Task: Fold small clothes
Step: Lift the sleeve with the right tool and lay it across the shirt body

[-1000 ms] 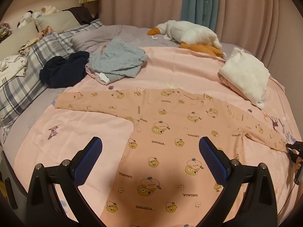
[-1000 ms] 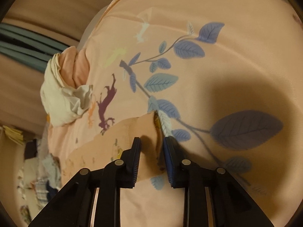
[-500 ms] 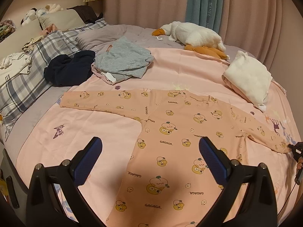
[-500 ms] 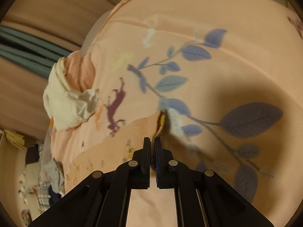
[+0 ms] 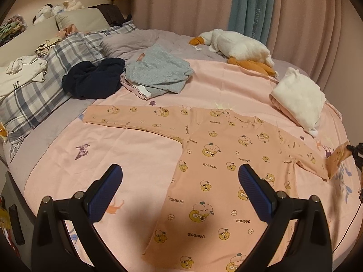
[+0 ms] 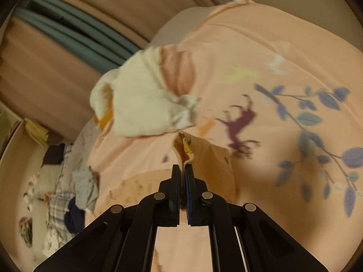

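At 3 o'clock on the bed (image 5: 140, 158), the right tool (image 6: 183, 170) pinches the shirt (image 5: 226, 158) cuff; carry it across smoothly. The left tool (image 5: 179, 192) hangs spread.

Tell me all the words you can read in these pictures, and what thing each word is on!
"GAGAGA." – printed many times, among little bear faces, on the peach pajama top spread on the bed.
"HANEL" – running down the teal curtain; letters above it are cut off.
Small dark print on the white garment by the plaid pillow: too small to read.
Right wrist view: no readable words.
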